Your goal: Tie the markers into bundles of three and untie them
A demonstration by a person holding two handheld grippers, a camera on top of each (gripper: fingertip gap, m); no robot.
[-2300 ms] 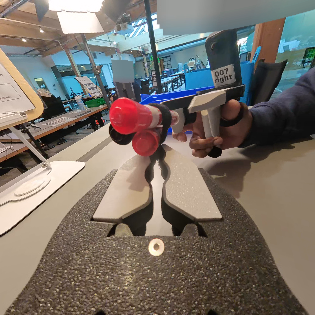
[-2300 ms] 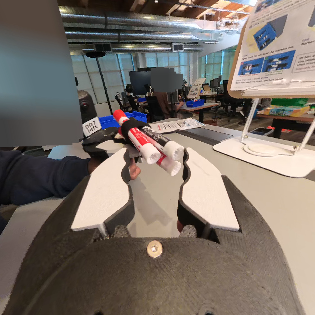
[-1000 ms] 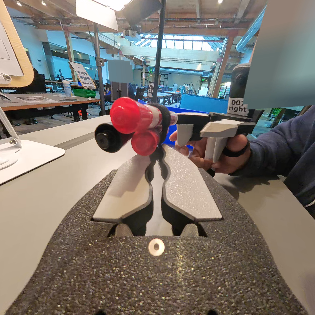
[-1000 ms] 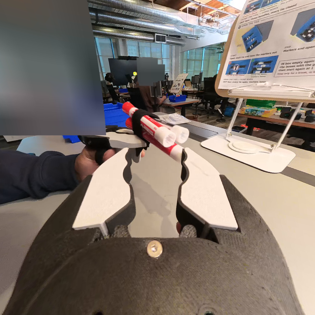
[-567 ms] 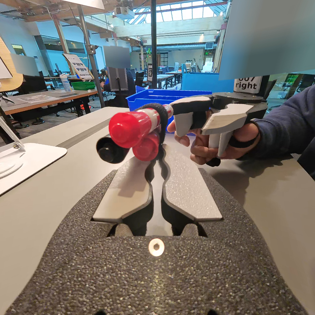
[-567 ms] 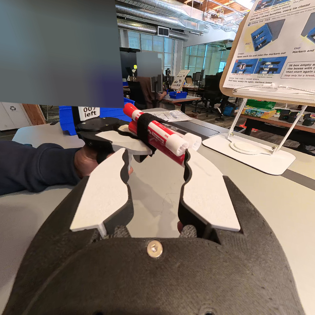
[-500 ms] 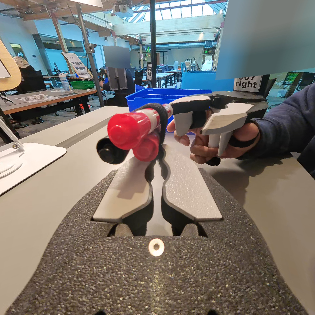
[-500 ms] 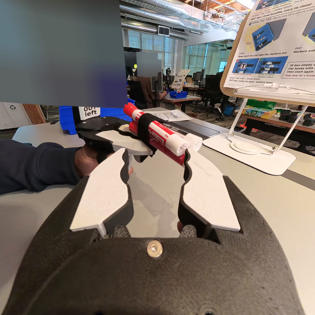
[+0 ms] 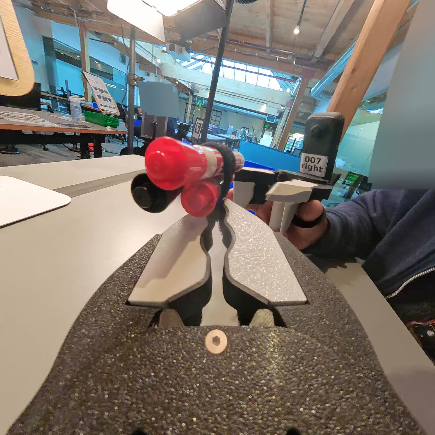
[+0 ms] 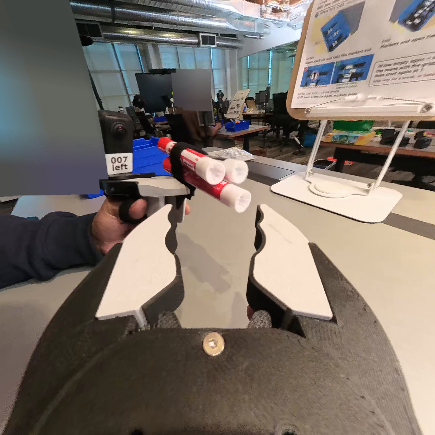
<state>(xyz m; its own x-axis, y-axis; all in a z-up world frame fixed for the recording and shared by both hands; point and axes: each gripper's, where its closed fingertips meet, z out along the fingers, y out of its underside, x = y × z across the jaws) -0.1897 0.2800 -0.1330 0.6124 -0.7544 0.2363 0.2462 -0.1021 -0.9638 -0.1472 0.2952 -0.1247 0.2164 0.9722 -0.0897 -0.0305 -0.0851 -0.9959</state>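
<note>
Now the right gripper [image 10: 214, 213], jaws spread, has backed off the three strapped red-and-black markers [image 10: 207, 175]; the left gripper [image 9: 215, 217] still pinches their black strap [image 9: 227, 164], so untying has not begun.

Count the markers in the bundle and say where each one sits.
3, held by a black strap: a red-capped marker on top, another red-capped marker lower right, a black-capped marker lower left, as the left wrist view shows them.

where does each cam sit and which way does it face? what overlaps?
Left wrist: on the left gripper, looking along its jaws, shut on the strap of the marker bundle; right gripper and hand face it.
Right wrist: on the right gripper, jaws open, facing the bundle's butt ends; left gripper and hand beyond.
Shared: bundle, table.
</note>
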